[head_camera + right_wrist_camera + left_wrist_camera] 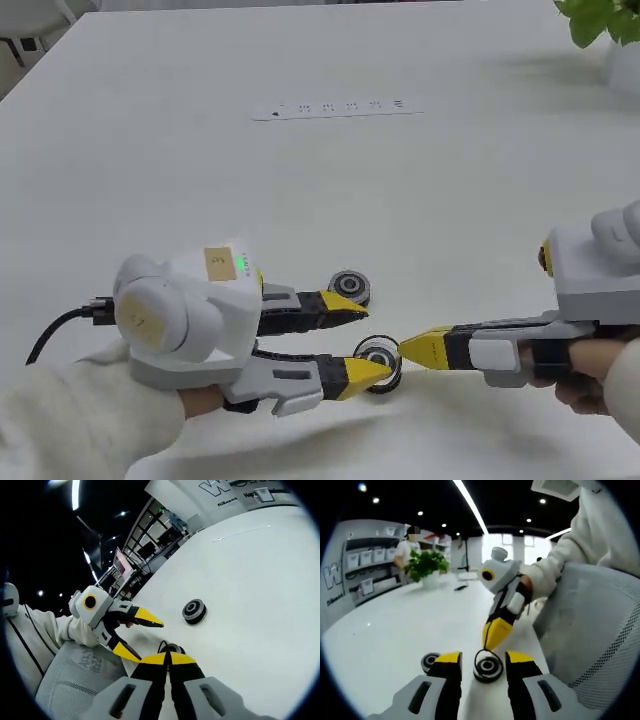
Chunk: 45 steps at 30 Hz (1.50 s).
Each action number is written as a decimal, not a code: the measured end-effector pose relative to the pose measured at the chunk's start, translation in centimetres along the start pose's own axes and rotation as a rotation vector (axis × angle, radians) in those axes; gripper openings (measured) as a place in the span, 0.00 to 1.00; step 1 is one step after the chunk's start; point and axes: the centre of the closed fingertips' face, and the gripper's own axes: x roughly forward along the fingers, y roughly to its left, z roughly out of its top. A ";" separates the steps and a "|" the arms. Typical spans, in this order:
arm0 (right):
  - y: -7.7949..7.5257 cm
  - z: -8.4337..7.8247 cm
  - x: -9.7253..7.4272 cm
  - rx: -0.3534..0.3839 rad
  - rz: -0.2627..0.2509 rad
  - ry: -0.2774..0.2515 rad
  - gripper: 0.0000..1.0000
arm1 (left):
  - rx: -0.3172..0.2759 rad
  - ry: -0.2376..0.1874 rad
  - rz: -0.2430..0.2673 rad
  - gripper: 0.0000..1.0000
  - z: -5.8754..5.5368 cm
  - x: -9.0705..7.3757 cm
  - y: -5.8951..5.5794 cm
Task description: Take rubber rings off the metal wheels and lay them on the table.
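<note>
A metal wheel lies near the table's front edge, between the open jaws of my left gripper; the near jaw tip touches it. In the left gripper view the wheel sits just ahead of my left gripper. A thin black rubber ring is lifted off its rim. My right gripper comes in from the right, shut on that ring. In the right gripper view the right gripper hides most of the wheel. A second wheel with its black ring on lies just behind.
A white power strip lies far back on the white table. A potted plant stands at the back right corner. A black cable trails left from the left gripper. A person stands by shelves in the background.
</note>
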 end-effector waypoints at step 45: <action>3.6 3.7 -5.7 -0.194 -0.046 0.049 0.00 | -0.075 0.013 0.185 1.00 0.9 -14.7 0.5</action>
